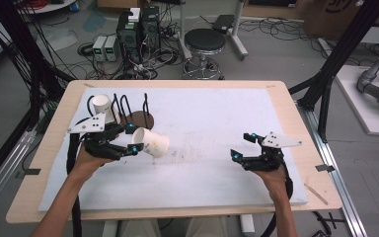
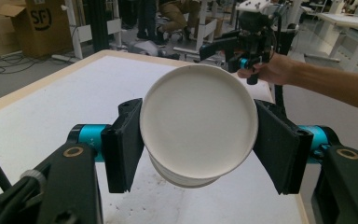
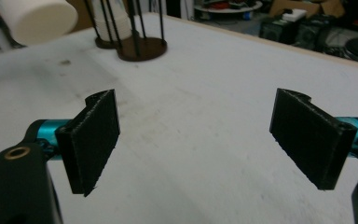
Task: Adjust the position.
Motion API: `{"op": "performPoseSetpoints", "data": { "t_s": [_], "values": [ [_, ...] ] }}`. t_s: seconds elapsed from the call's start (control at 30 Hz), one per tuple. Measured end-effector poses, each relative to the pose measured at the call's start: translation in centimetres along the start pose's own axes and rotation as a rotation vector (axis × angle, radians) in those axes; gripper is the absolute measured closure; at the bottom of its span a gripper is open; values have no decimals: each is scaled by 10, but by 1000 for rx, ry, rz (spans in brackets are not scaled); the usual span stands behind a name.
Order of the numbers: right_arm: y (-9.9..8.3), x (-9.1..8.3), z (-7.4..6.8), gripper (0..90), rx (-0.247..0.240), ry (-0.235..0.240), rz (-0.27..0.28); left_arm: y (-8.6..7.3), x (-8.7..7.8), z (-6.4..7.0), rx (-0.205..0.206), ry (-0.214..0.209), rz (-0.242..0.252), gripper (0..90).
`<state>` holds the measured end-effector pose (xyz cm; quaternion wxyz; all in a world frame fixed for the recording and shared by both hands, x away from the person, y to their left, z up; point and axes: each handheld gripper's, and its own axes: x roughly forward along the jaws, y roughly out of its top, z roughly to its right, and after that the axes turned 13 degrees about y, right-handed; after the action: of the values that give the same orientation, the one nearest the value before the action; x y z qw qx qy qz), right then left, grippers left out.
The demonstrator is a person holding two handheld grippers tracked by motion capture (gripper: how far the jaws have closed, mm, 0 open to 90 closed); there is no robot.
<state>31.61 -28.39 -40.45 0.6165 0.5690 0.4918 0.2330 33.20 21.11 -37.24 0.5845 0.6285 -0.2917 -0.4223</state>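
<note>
Paper cup (image 1: 152, 142), white, lies on its side in the air above the white table mat (image 1: 202, 168), pinched between the two black jaws of the left gripper (image 1: 132, 138). In the left gripper view the cup's (image 2: 198, 123) flat round base faces the camera, with a jaw pressed against each side. From the cup, at about eleven o'clock in the high view, stands a dark round cup rack (image 1: 137, 117) with thin black upright rods, and a second white cup (image 1: 101, 106) sits in it. Well apart, at about three o'clock from the held cup, the right gripper (image 1: 243, 146) hovers over the mat, its jaws spread wide with nothing between them.
</note>
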Motion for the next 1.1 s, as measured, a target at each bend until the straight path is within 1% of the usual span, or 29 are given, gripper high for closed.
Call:
{"op": "performPoseSetpoints", "data": {
  "t_s": [0.13, 0.27, 0.37, 0.43, 0.5, 0.63, 0.73, 0.8, 0.9, 0.93, 1.03, 1.1],
  "values": [
    [21, 3, -2, 162, -28, 81, 26, 0, 2, 0, -1, -3, 3, 366],
    [39, 11, -4, 162, -51, 160, 17, 0, 3, 1, 0, -3, 9, 367],
    [48, 18, -5, 162, -66, 213, 1, 0, 4, 2, -1, -2, 11, 367],
    [51, 23, -5, 162, -73, 234, -18, 0, 4, 2, 1, -2, 9, 367],
    [52, 26, -5, 162, -71, 246, -28, 0, 4, 2, 1, 1, 8, 367],
    [53, 32, -3, 162, -82, 285, -28, 0, 5, 3, -1, -3, 17, 367],
    [54, 35, -2, 162, -86, 331, -12, 1, 7, 4, 3, -9, 19, 368],
    [56, 39, -1, 162, -86, 375, -6, 2, 9, 5, 2, -15, 21, 368],
    [63, 49, -3, 162, -93, 426, -25, 2, 12, 7, -4, -19, 27, 368],
    [66, 52, -3, 162, -103, 444, -29, 2, 14, 7, -6, -21, 30, 368],
    [73, 62, -6, 162, -118, 493, -33, 2, 18, 10, -8, -32, 38, 368],
    [77, 70, -8, 162, -125, 518, -49, 3, 21, 13, -6, -43, 43, 368]
  ]
}}
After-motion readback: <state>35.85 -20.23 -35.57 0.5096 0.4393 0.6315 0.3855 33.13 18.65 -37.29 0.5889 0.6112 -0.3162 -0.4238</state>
